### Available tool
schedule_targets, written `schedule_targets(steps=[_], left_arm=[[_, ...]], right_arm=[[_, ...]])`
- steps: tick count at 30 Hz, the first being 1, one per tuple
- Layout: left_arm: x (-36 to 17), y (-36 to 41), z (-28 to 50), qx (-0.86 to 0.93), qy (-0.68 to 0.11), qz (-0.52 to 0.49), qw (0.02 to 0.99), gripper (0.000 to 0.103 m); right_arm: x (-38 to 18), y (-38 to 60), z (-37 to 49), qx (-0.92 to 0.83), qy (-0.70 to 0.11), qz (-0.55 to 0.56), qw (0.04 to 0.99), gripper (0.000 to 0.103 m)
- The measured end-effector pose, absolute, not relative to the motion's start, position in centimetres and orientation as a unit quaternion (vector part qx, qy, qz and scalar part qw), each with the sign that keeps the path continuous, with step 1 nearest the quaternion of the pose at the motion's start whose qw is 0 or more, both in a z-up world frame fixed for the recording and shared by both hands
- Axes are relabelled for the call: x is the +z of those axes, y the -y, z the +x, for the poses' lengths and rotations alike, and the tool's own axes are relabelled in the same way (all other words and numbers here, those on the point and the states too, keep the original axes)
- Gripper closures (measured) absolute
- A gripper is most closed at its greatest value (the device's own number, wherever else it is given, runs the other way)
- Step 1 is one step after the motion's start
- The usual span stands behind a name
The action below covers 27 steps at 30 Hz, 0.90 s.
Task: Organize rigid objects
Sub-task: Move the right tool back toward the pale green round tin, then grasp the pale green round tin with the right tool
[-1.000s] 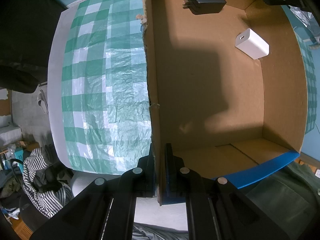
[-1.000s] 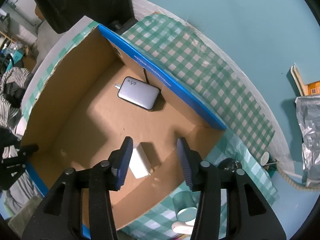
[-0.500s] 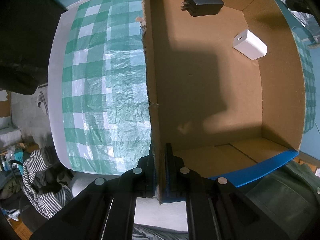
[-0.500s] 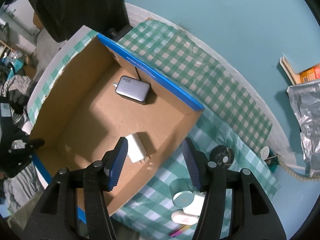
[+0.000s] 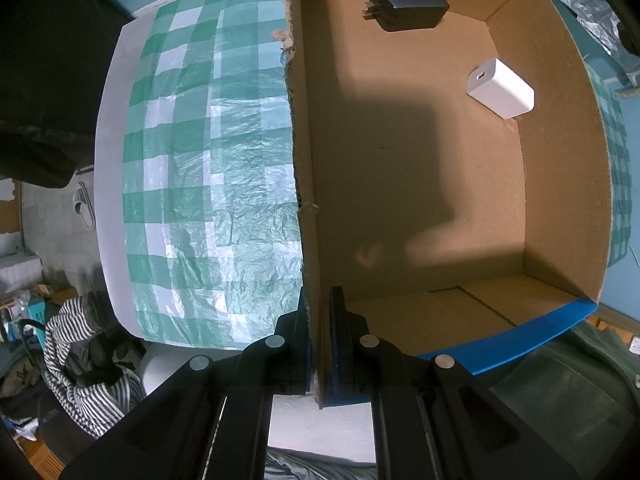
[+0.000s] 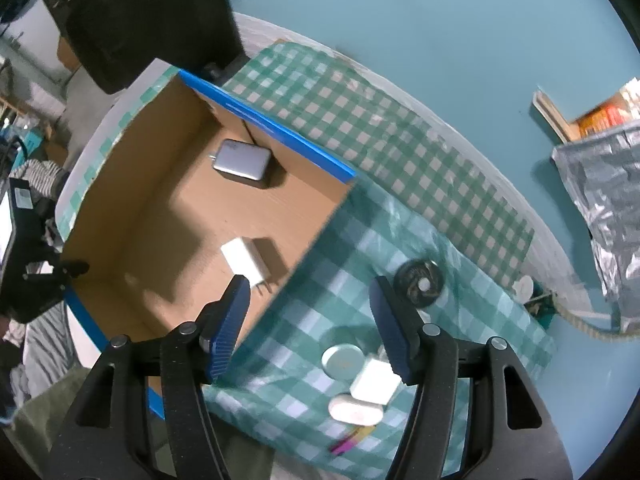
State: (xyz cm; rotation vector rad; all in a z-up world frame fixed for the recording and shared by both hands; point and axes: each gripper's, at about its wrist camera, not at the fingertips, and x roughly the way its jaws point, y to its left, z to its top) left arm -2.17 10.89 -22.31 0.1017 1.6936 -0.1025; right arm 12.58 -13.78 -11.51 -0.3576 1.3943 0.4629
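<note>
Left gripper jaws clamp the box wall — right gripper jaws just widened, empty.

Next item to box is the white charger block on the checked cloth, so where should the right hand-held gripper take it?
Across the two broad flat faces of the white charger block, coming straight down. It leans on the white oval case beside the round tin, leaving little side clearance.

Pink-yellow item blurred, unidentifiable
</note>
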Motion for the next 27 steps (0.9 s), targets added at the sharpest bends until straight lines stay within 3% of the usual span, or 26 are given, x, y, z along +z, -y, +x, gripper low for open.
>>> schedule_targets(steps=[5, 27], left_arm=[[-22.4, -10.9, -2.1, -0.046, -0.749, 0.041, 0.659, 0.096], [-22.6, -11.1, -2.4, -0.044, -0.751, 0.039, 0.657, 0.096]], right_arm=[[-12.1, 16.2, 12.5, 0.191, -0.643, -0.148, 0.727, 0.036], [-21.4, 21.0, 10.4, 0.169, -0.708, -0.098, 0.678, 0.035]])
